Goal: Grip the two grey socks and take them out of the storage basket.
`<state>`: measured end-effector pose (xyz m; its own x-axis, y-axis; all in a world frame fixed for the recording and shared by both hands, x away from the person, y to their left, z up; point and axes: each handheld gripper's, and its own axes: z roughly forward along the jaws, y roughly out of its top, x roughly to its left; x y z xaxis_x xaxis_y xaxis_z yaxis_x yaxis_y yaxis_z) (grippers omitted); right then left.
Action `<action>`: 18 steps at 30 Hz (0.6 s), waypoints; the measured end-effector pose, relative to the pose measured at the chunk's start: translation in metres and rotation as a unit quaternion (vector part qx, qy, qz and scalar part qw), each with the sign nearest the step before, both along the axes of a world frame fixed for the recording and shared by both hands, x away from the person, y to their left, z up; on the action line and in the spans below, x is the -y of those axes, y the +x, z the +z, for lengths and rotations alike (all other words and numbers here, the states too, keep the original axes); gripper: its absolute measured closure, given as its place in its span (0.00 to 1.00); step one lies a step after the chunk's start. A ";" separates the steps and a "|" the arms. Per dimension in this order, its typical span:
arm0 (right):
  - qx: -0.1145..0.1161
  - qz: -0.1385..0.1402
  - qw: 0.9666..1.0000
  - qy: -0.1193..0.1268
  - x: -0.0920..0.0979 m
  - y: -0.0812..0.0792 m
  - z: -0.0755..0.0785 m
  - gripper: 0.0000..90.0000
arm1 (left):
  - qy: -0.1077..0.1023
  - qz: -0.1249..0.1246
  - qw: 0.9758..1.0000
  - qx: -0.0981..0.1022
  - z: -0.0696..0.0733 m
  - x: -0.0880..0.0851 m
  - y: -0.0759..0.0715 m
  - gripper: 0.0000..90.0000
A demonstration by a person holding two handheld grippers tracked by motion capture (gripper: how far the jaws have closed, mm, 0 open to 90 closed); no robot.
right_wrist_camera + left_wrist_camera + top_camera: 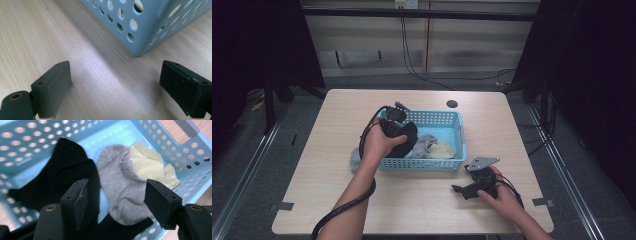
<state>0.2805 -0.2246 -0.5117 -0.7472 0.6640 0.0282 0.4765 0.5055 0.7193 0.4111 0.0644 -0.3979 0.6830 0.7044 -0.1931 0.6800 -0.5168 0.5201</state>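
A pale wooden table (422, 200) carries a light-blue perforated plastic basket (452, 117) holding a black sock (62, 172), a grey ankle sock (120, 185) and a pale-yellow sock (147, 162). The left gripper (115, 195) hangs released above them, nothing pinched. A grey cloth (355, 161) lies just left of the basket. Best lift clear before fetching it. The right gripper (115, 82) rests spread on the near right.

Basket (422, 164) walls hem socks (125, 182) – top open.

Light wooden table (422, 205) on grey floor (242, 170); pale panelled wall (472, 45); dark curtains (257, 45) at sides.
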 end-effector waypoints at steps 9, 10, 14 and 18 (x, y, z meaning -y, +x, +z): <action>0.000 0.000 1.000 0.000 0.000 0.000 0.000 0.11 | -0.003 -0.004 1.000 -0.004 -0.013 0.021 0.000 0.38; 0.000 0.000 1.000 0.000 0.000 0.000 0.000 0.11 | -0.003 -0.005 1.000 -0.007 -0.015 0.023 0.000 0.38; 0.000 0.000 1.000 0.000 0.000 0.000 0.000 0.11 | 0.002 -0.016 1.000 -0.010 -0.020 0.032 0.000 0.37; 0.001 0.000 1.000 0.000 0.000 0.000 0.000 0.11 | 0.004 -0.021 1.000 -0.012 -0.026 0.041 0.000 0.36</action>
<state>0.2806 -0.2247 -0.5117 -0.7476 0.6636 0.0269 0.4752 0.5062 0.7196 0.4116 0.0235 -0.4242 0.7072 0.6771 -0.2033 0.6697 -0.5495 0.4996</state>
